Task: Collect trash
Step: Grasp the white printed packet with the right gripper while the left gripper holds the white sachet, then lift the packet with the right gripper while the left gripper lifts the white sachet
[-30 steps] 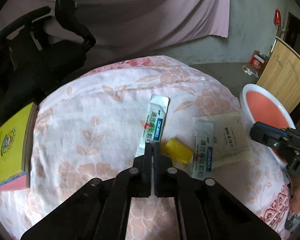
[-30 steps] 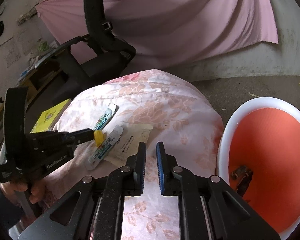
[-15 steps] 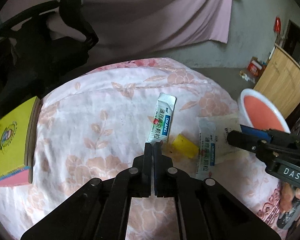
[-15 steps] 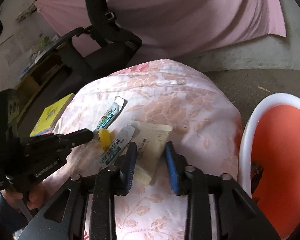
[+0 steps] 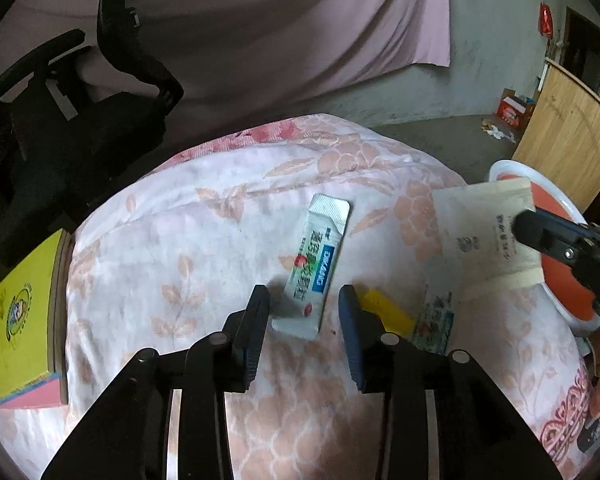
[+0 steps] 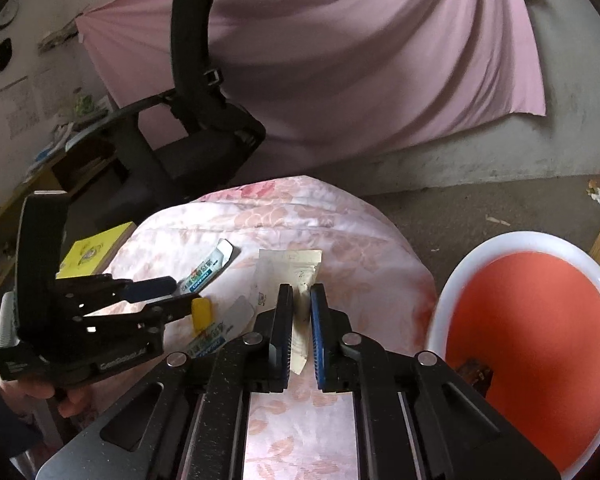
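Observation:
On the pink floral quilt [image 5: 220, 248] lies a white sachet [image 5: 318, 264] with blue print. Its near end sits between the fingers of my left gripper [image 5: 303, 312], whose jaws are opening and do not press on it. A yellow scrap [image 5: 384, 308] and a second sachet [image 5: 436, 320] lie just to the right. My right gripper [image 6: 302, 320] is shut on a beige paper pouch [image 6: 296, 268], which hangs raised above the quilt [image 5: 484, 232]. In the right wrist view the left gripper [image 6: 182, 294] hovers by the first sachet [image 6: 206, 268].
A white-rimmed orange basin [image 6: 460, 272] stands on the floor to the right, with a small brown thing [image 6: 476, 372] inside. A yellow book [image 5: 20, 320] lies at the quilt's left edge. A black office chair [image 6: 188, 152] and a pink curtain [image 6: 360, 60] stand behind.
My left jaws, shut before, now stand apart around the sachet's near end. The right gripper closed on the beige pouch and lifted it off the quilt.

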Demonstrator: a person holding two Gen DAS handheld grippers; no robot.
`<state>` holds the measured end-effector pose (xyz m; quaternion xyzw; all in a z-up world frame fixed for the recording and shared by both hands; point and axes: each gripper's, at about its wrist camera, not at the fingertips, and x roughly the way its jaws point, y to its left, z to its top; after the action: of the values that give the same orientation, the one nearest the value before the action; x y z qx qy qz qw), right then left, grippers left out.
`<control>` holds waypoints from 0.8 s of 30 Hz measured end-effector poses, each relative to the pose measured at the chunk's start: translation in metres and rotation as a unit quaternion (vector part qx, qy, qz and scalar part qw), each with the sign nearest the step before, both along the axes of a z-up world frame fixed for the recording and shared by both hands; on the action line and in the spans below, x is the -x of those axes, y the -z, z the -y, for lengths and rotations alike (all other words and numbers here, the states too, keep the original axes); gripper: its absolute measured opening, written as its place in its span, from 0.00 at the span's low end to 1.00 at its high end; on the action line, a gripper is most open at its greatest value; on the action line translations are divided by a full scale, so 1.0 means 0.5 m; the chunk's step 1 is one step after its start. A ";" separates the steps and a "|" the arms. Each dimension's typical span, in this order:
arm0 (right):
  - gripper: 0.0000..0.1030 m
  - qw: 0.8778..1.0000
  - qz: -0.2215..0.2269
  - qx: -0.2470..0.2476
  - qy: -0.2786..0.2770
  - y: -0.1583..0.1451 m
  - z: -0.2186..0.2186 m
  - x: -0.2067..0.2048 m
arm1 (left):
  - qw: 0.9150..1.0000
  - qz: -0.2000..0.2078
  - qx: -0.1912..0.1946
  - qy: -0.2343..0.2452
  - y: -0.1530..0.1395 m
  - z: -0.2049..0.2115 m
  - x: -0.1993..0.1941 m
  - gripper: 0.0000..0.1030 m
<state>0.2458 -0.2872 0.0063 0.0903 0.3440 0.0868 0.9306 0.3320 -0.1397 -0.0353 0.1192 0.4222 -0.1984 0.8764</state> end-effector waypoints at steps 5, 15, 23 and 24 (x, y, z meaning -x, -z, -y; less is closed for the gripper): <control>0.07 1.000 0.014 -0.003 0.001 -0.005 0.004 0.005 | 1.000 0.000 -0.017 0.009 0.008 0.012 0.000 0.18; 0.06 0.997 0.070 0.011 -0.006 -0.028 -0.011 0.037 | 0.998 0.035 0.049 -0.028 -0.027 -0.032 0.053 0.16; 0.07 1.000 0.021 0.014 0.001 -0.007 -0.014 0.014 | 0.997 0.020 0.045 -0.055 -0.032 -0.054 0.089 0.16; 0.09 1.000 0.011 0.014 0.007 -0.003 -0.010 0.008 | 0.997 0.017 0.043 -0.059 -0.031 -0.057 0.091 0.16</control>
<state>0.2417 -0.2821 0.0076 0.0789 0.3347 0.0768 0.9359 0.2864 -0.1110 -0.0200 0.0594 0.4042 -0.1627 0.8981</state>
